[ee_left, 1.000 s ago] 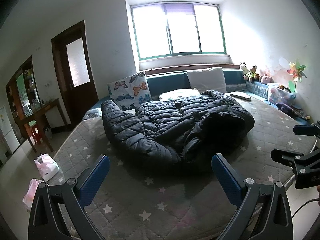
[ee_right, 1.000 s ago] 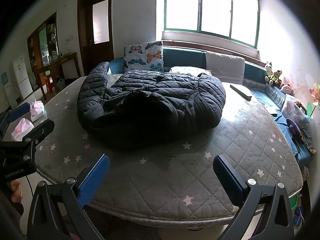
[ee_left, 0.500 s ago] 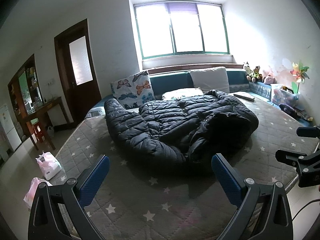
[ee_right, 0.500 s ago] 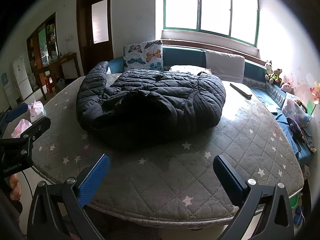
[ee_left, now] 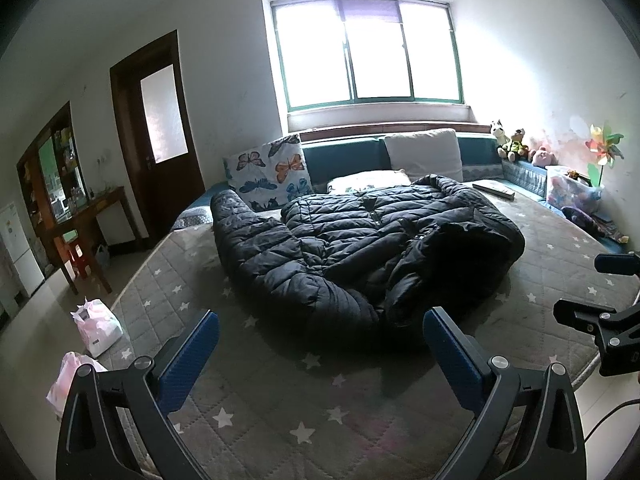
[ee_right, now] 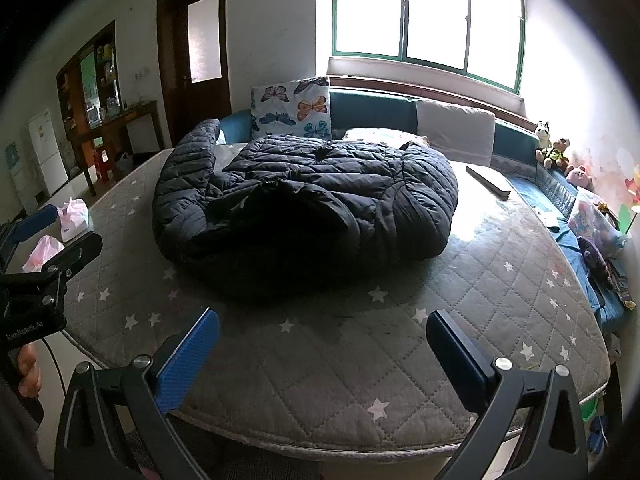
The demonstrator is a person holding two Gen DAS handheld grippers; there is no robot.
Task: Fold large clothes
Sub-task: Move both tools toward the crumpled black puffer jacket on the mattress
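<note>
A large black puffer jacket (ee_left: 360,248) lies crumpled in a heap on the grey star-patterned mattress (ee_left: 280,408); it also shows in the right wrist view (ee_right: 312,200). One sleeve stretches toward the butterfly pillow. My left gripper (ee_left: 320,340) is open and empty, held above the mattress just short of the jacket's near edge. My right gripper (ee_right: 322,340) is open and empty above the mattress's front part (ee_right: 360,368), a little back from the jacket.
A butterfly pillow (ee_left: 272,170) and a white cushion (ee_left: 424,152) lean at the back. A flat dark object (ee_right: 488,182) lies on the mattress at the right. Stuffed toys (ee_right: 554,152) and clutter line the right side. Pink bags (ee_left: 96,326) sit on the floor at the left.
Both grippers have moved slightly forward toward the jacket; the left view has also shifted a little. Both stay open and the jacket has not moved.
</note>
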